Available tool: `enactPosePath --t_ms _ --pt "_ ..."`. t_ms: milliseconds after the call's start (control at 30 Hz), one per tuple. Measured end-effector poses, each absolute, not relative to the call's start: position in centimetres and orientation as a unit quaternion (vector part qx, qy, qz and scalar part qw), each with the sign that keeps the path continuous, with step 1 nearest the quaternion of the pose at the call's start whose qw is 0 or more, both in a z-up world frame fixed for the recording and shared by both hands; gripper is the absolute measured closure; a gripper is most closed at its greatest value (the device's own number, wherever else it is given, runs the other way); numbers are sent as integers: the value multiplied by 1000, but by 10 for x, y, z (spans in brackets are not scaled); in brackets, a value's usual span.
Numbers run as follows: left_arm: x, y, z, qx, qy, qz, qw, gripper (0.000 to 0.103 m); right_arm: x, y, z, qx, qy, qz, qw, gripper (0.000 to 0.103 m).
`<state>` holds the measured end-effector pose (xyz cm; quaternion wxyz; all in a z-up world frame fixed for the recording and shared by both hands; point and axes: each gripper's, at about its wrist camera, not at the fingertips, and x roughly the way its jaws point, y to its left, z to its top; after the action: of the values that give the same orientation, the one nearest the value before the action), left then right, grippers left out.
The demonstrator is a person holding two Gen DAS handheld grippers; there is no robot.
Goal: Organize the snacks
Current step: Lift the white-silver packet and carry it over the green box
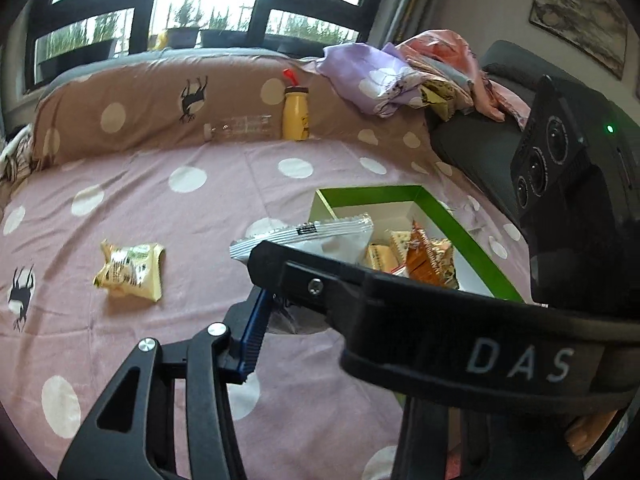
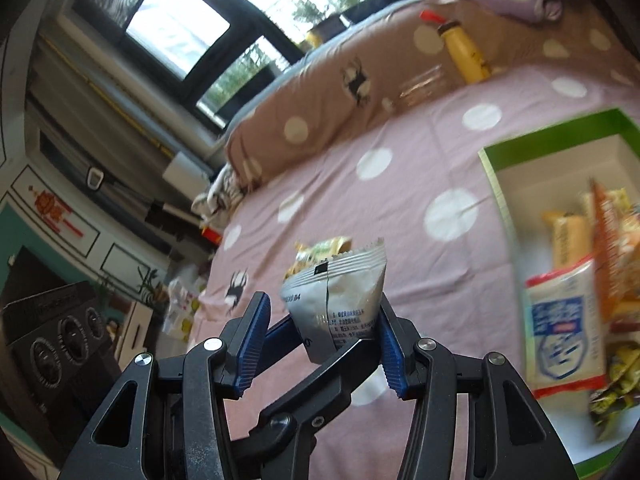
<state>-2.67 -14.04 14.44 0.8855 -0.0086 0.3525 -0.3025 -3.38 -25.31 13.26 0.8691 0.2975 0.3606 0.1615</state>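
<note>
**Two grippers tangling on one packet**

You are holding the silver packet (image 2: 340, 292) in the air above the pink bedspread (image 1: 200, 216), just short of the green box (image 1: 372, 192), not yet inside it. The left gripper (image 2: 316, 340) seems to be pinching its lower end. The right gripper (image 2: 322, 314) is standing with its jaws apart around that grip, only one pad touching the wrapper (the other is sitting clear).

The fingers are interlocking, so pulling the hands apart is risking a snag, a torn wrapper or a dropped packet. Squeezing harder is likely crushing what's inside. The yellow packet (image 1: 132, 270) is waiting on the bedspread.
</note>
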Motion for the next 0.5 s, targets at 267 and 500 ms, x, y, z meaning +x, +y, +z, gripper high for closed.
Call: enactPosePath --t_ms 267,500 --pt "-14 -200 152 26 341 -359 868 59 -48 -318 136 349 316 110 875 49" --pt "2 -242 148 38 346 -389 853 59 -42 -361 127 392 289 75 870 49"
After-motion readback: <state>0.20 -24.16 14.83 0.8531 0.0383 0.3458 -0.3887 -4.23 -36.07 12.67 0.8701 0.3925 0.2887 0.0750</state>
